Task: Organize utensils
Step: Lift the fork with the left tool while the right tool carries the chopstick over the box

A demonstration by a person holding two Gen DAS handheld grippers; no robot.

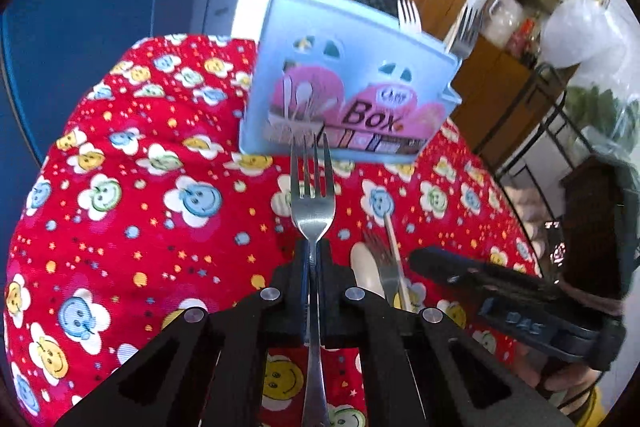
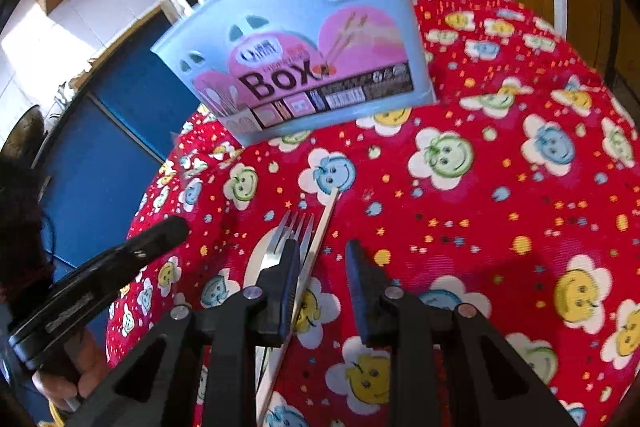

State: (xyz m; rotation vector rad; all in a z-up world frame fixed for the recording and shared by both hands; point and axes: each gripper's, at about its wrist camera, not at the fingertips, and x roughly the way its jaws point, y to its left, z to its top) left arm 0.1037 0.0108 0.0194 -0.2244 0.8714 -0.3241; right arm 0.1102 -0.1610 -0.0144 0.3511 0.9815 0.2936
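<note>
A red cloth (image 1: 140,187) printed with smiling flowers covers the counter. Toward its far edge stands a pale blue utensil box (image 1: 344,99) with a pink label, holding forks, a spoon and a chopstick upright. On the cloth nearer the camera a white spoon (image 2: 256,263), a second fork (image 2: 292,231) and a chopstick (image 2: 316,251) lie close together, the fork resting over the spoon and the chopstick just beside it. The left tongs (image 1: 313,259) are clamped on the neck of a steel fork (image 1: 312,203), its tines pointing toward the box, lifted clear of the cloth. The right tongs (image 2: 326,259) stand apart with nothing between them, the left finger (image 2: 286,279) over the lying fork and chopstick.
</note>
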